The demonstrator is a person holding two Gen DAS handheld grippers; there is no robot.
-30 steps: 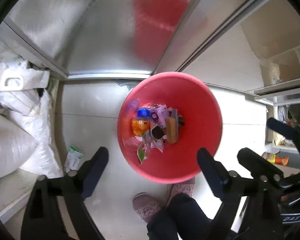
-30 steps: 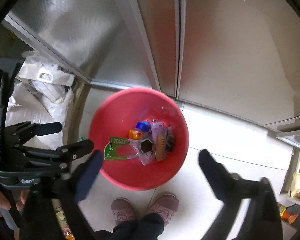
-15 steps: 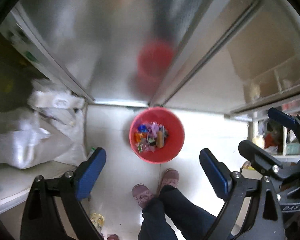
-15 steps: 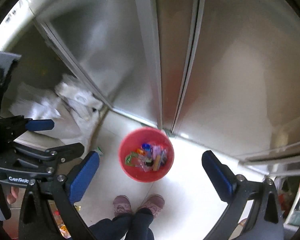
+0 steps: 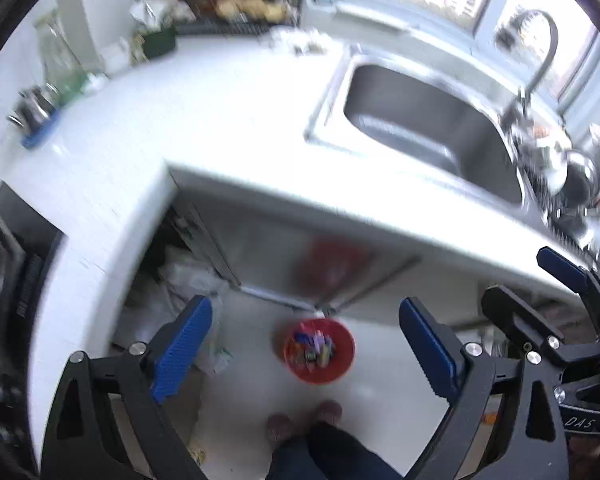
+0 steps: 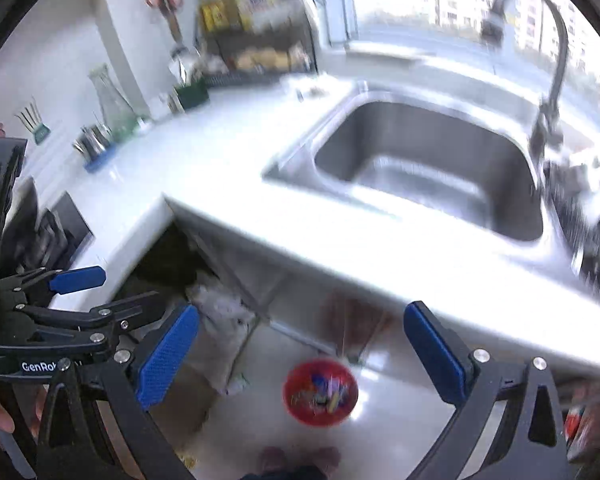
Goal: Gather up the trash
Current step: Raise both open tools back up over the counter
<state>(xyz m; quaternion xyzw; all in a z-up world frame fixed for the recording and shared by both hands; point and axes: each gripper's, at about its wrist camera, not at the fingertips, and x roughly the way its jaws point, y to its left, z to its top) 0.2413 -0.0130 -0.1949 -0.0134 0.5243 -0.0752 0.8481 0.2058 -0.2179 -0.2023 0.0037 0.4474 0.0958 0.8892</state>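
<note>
Between drops, judging by the layout: both tools empty, raised high above the bench [image 5: 148, 112], facing down past its edge.

Left hand-held gripper [image 5: 304, 344]: jaws spread wide, nothing between the ribbed blue pads [image 5: 180, 350]. Black frame, silver screws.

Right hand-held gripper [image 6: 300, 354]: jaws likewise wide apart, nothing held. Same blue pads [image 6: 166, 356].

Red bin [image 5: 319, 350] on the floor below, between the jaws in both views, just ahead of the person's shoes [image 5: 304, 420]. Round, smooth plastic, already holding a heap of mixed wrappers, too small to sort out.

White sacks [image 6: 224, 320] in the open cabinet to the left, crumpled. A small scrap [image 5: 222, 358] on the glossy tile near the bin, possibly trash; too blurred to confirm.

Bench white, glossy, overexposed. Steel sink [image 6: 428, 168] to the right, brushed, rounded corners, curved tap [image 6: 548, 52] over it.

Next move probably a scan of the bench for leftover litter, then a descent with jaws kept wide.
</note>
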